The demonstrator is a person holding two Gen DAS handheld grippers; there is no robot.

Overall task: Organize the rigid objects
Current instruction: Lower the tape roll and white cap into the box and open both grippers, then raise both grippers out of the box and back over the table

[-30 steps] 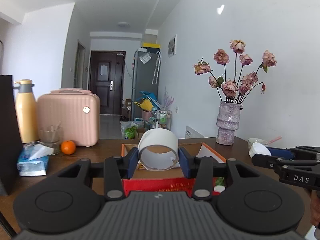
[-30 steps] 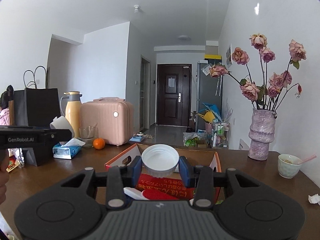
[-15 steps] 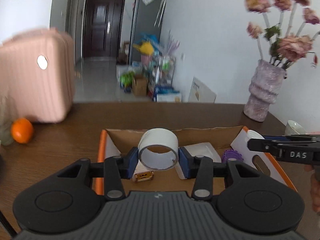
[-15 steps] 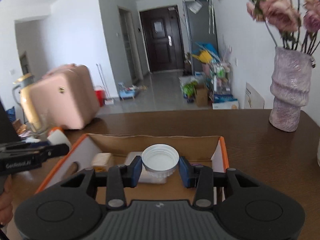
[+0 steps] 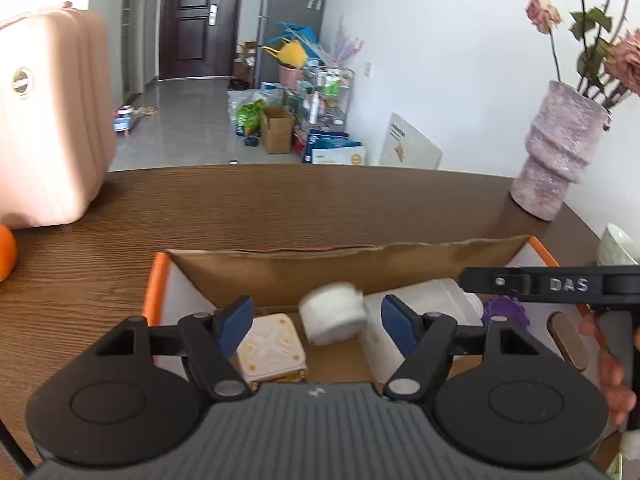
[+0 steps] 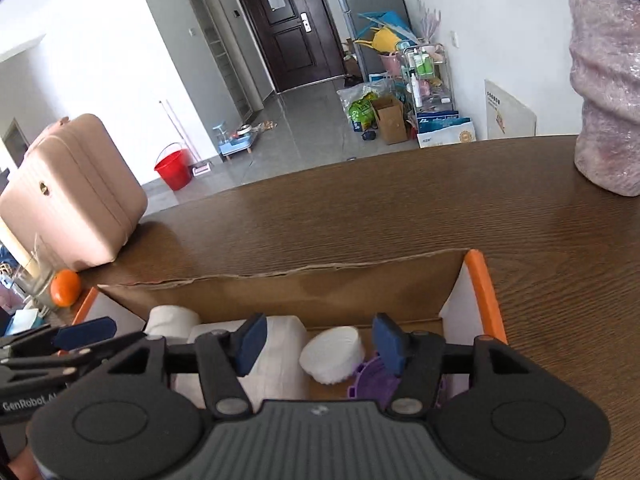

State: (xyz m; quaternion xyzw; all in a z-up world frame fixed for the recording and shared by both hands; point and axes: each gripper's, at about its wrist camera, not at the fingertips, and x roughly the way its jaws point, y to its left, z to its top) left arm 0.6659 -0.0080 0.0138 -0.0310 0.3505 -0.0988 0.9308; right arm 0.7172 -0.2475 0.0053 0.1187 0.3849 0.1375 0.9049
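Step in hand: release into the box. Both claws hang over the open orange-edged cardboard box on the brown wood-grain worktop, each with a white item loose between its blue pads.
Left claw: spread wide; the white roll of tape sits blurred in the gap, touching neither pad, apparently dropping into the box.
Right claw: spread too; the round white plastic lid lies tilted between the pads, clear of both, above or on the purple ridged piece.
Already in the box: a cream square block with yellow edges, a translucent white plastic container, the purple piece.
Next move, as I judge it: lift both claws straight up and away, keeping the pads apart so nothing snags, then look for more loose rigid things on the worktop.
Hard to make out: whether tape and lid are mid-air or landed, since motion blur hides it. The box floor near the cameras is covered by the claw bodies. The lilac textured vase is cut at the frame edge in the right view, and its flowers are clipped in the left.
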